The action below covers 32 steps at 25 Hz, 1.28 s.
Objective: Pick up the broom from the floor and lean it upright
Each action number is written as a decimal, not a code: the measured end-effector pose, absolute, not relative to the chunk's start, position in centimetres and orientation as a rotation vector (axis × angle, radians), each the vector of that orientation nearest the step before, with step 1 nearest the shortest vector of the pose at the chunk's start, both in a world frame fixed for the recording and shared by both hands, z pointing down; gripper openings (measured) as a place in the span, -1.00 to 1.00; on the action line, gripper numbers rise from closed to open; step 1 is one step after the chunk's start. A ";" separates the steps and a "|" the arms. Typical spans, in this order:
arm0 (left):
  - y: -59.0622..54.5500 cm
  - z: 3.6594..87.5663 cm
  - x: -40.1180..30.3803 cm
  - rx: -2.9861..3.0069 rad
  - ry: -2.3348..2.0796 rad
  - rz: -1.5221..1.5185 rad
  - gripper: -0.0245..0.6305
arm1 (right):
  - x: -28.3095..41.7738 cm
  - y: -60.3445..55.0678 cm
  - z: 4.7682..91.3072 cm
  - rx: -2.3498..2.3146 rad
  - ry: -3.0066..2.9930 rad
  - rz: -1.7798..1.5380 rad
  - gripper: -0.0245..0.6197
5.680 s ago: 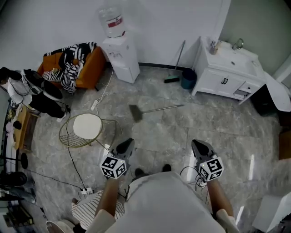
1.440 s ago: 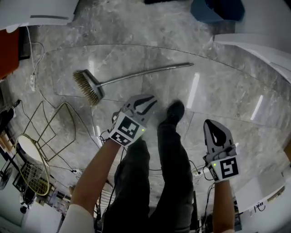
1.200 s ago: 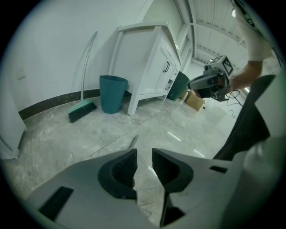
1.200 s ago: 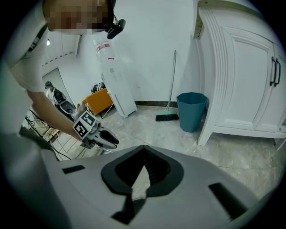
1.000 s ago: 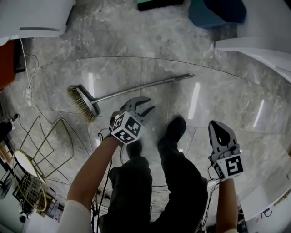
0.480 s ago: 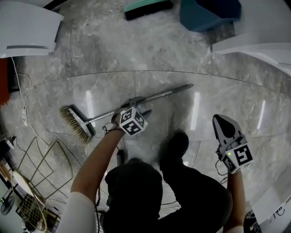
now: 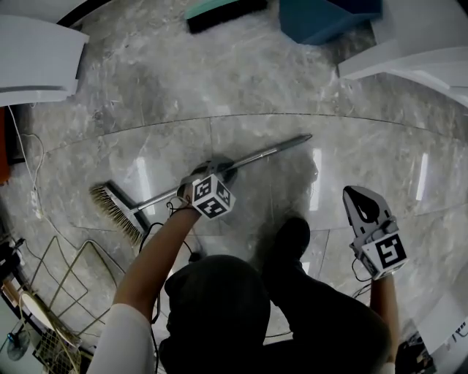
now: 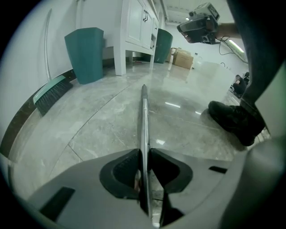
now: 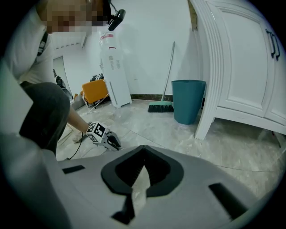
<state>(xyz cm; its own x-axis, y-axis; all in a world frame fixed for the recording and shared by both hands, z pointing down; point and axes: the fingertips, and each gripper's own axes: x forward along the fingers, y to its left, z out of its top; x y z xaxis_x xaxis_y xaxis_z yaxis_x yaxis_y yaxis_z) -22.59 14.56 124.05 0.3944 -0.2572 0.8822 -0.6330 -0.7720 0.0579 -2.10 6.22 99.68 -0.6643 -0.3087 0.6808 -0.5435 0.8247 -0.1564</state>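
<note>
The broom lies flat on the grey marble floor, its metal handle (image 7: pixel 270 151) running up to the right and its bristle head (image 7: pixel 113 212) at the left. My left gripper (image 7: pixel 219 166) is down at the handle's middle. In the left gripper view the handle (image 8: pixel 144 112) runs straight out between the left gripper's (image 8: pixel 144 152) pads, which have just been closing and now press on it. My right gripper (image 7: pixel 360 199) hangs off to the right above the floor, away from the broom, and the right gripper (image 9: pixel 144 150) is shut on nothing.
A teal bin (image 7: pixel 322 14) and a second broom with a green head (image 7: pixel 219 11) stand at the far wall beside a white cabinet (image 7: pixel 409 51). The person's shoe (image 7: pixel 289 241) is just right of the handle. A wire stand (image 7: pixel 44 307) and a cable (image 7: pixel 29 168) lie at the left.
The person has bent down. My left gripper dropped onto the broom handle and closed on it. The right gripper sank a little and stayed shut.
</note>
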 end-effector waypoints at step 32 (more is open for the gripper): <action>13.4 86.2 -31.3 2.216 -1.403 1.106 -0.72 | -9.0 3.9 73.9 0.472 -2.478 0.526 -0.92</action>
